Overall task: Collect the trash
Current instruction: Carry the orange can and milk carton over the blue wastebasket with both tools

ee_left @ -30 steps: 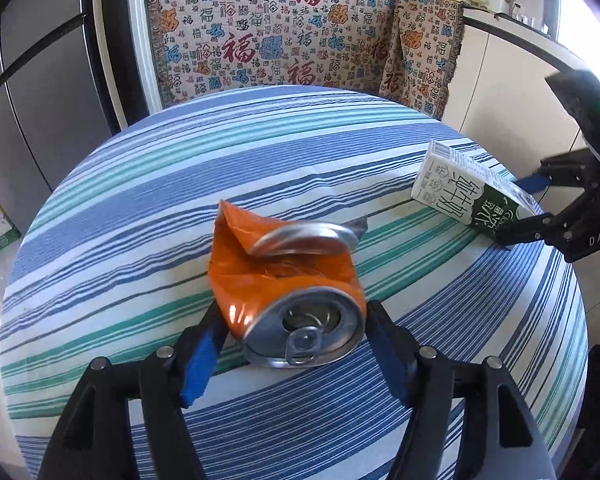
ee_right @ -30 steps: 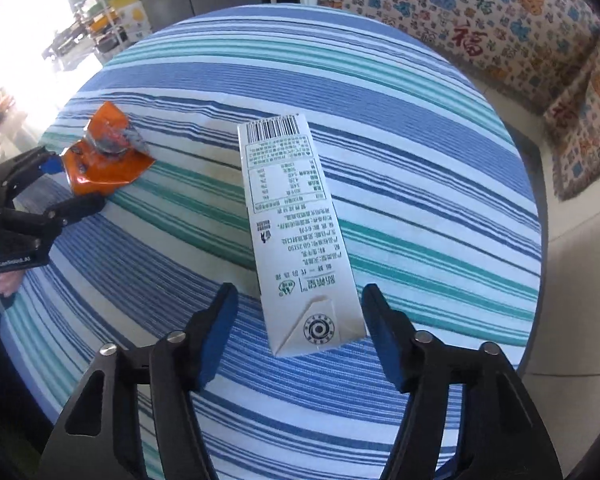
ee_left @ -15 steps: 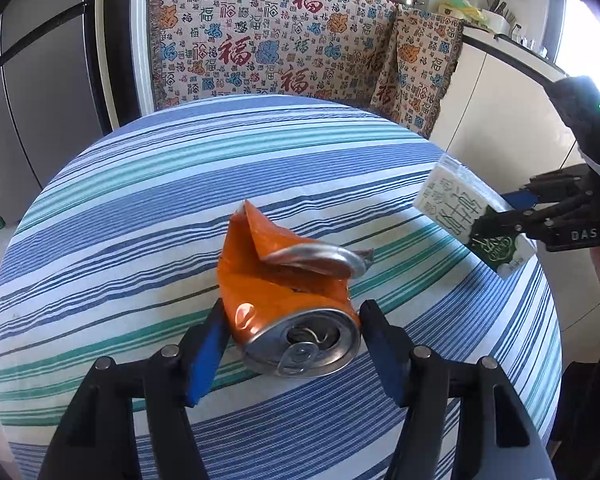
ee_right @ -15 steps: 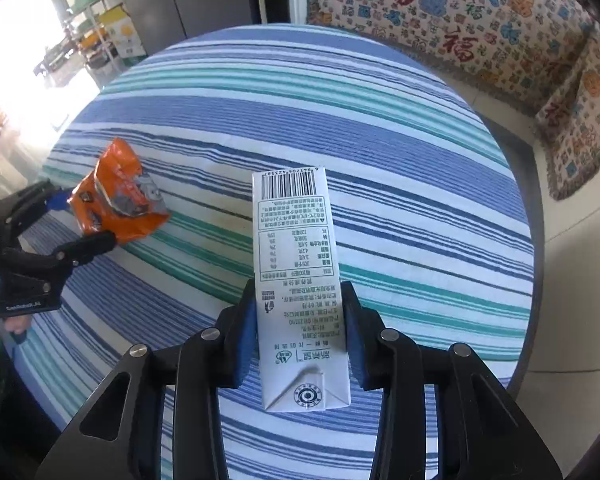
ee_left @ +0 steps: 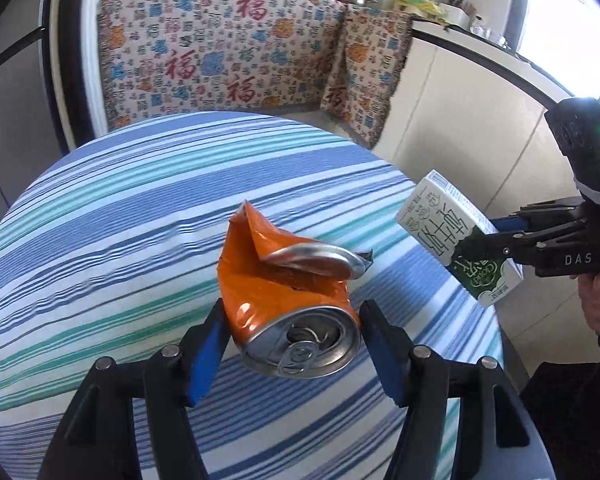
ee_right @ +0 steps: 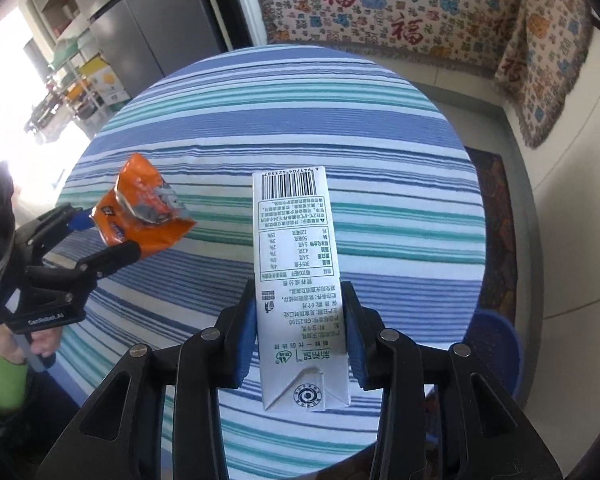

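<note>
Striped round table (ee_left: 132, 208) sits under everything. Got my left gripper (ee_left: 292, 344) clamped on the crushed orange can (ee_left: 284, 300), held up off the table. Right gripper (ee_right: 300, 336) is squeezing the white milk carton (ee_right: 296, 272), also above the table, off to the can's right.

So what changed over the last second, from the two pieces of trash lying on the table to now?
The right gripper closed on the milk carton and lifted it off the striped tablecloth. The left gripper tightened slightly on the crushed orange can and raised it too. Both items now hang above the table. The tablecloth and the patterned cloth behind look unchanged.
</note>
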Tool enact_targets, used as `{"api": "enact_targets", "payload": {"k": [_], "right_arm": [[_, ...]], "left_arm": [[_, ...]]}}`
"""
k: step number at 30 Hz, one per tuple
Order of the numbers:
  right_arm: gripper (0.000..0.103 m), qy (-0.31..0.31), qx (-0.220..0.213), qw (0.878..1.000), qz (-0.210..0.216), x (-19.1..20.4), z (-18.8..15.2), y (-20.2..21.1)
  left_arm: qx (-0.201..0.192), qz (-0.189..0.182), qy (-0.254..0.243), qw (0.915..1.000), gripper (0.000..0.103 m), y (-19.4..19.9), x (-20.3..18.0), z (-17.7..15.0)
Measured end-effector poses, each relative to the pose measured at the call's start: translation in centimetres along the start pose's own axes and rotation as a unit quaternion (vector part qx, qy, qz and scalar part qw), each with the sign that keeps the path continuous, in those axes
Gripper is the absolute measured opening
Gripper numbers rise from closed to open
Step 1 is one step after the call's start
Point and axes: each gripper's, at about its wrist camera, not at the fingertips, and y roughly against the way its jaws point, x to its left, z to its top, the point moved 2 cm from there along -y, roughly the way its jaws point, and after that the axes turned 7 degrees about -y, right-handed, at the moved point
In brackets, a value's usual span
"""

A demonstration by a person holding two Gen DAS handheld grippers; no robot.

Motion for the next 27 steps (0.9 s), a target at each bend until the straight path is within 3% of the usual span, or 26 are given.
{"api": "enact_targets", "payload": {"k": [7,14,19,27], "right_arm": [[0.039,-0.065,-0.032,0.997,-0.011,-5.7,-2.9,3.8],[0.039,-0.163,-0.051,0.984,-0.054,-15.3,-6.7,6.8],[0.039,-0.225,-0.046,0.969,-0.089,-22.0,-8.9,6.2],[0.04,-0.296,-0.033,0.951,-0.087,-29.1,-10.8,2.8]], "left_arm": [[0.007,-0.047,-0.039,0.9981,0.066,-2.3,-8.2,2.7],[0.013,-0.115,-0.095,0.9887,0.066,-5.3,-18.9,5.2],[0.041,-0.15,-0.115,0.9812,0.066,-9.7,-26.1,5.9],[0.097,-0.155,-0.125,0.9752,0.066,-17.8,-31.6,4.7]]}}
